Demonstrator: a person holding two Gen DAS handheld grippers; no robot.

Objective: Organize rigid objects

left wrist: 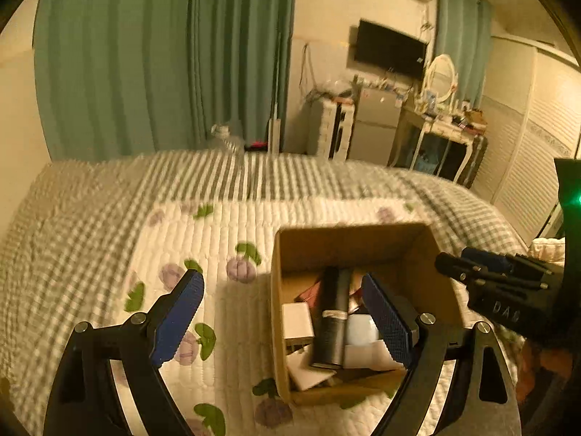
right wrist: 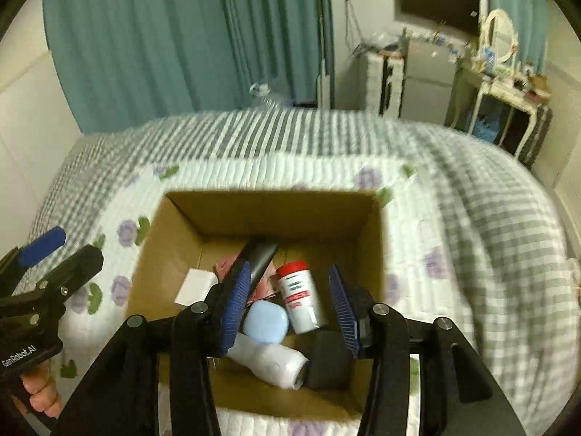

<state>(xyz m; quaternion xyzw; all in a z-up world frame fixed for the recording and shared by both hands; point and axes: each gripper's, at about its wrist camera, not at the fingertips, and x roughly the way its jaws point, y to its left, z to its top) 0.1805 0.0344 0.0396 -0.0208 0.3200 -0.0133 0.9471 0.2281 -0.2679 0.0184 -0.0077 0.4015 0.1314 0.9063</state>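
An open cardboard box [right wrist: 276, 214] sits on the flowered quilt. Inside lie a white bottle with a red cap [right wrist: 299, 298], a light blue case [right wrist: 265, 323], a white cylinder [right wrist: 268, 359], a black tube [right wrist: 259, 254], a rounded black item [right wrist: 328, 359] and a small white box [right wrist: 194, 287]. My right gripper [right wrist: 289, 268] hangs over the box with its jaws apart; the red-capped bottle lies below them, untouched. My left gripper [left wrist: 281, 278] stands wide open and holds nothing, straddling the left wall of the box [left wrist: 363, 247]. The black tube [left wrist: 332, 319] shows between its fingers.
The quilted bed [left wrist: 109, 218] spreads to the left and beyond the box. A clear plastic bottle [left wrist: 227, 138] stands past its far edge, before green curtains [left wrist: 145, 72]. A dresser with a mirror [left wrist: 441, 76] and a small fridge [left wrist: 374, 123] line the far wall.
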